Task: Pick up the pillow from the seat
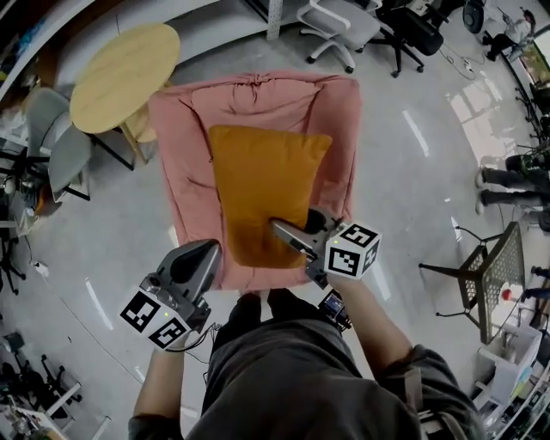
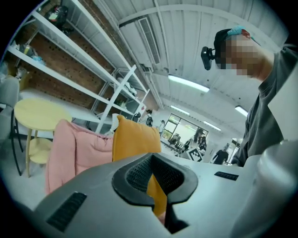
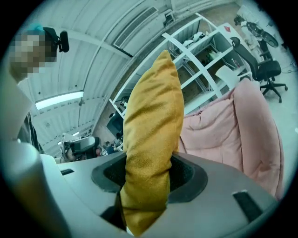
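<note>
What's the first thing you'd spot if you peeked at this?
A bright orange pillow lies in the middle of a big pink seat. The right gripper has its jaws clamped on the pillow's near edge. A round yellow table stands by the seat's far left corner.

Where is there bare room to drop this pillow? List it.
Round table top, left of the seat, is bare. Floor between seat and mesh chair is open. Crowded: office chairs at the top.
</note>
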`<action>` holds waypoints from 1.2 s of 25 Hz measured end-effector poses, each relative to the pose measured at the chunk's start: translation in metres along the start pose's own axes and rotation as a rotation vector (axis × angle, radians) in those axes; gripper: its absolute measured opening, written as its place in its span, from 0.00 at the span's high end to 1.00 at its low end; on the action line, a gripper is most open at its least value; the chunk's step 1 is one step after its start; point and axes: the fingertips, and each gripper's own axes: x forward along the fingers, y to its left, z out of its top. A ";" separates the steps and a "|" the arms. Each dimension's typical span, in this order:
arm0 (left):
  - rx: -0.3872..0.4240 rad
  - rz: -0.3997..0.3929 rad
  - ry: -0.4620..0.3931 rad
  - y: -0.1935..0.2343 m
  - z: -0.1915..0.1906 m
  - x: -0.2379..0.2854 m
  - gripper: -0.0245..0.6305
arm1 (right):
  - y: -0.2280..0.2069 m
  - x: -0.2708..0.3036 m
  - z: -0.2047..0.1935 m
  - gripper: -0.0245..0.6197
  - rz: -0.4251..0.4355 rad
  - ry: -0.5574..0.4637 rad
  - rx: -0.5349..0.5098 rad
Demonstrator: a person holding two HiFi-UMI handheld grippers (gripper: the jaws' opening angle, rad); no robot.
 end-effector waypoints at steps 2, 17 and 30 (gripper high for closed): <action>0.032 -0.015 -0.017 0.005 0.016 -0.004 0.95 | 0.015 0.002 0.023 0.60 0.001 -0.052 -0.028; 0.146 -0.057 -0.144 -0.033 0.076 -0.019 0.95 | 0.122 -0.056 0.144 0.60 0.047 -0.268 -0.268; 0.172 -0.033 -0.172 -0.036 0.096 -0.020 0.95 | 0.130 -0.064 0.163 0.60 0.057 -0.289 -0.285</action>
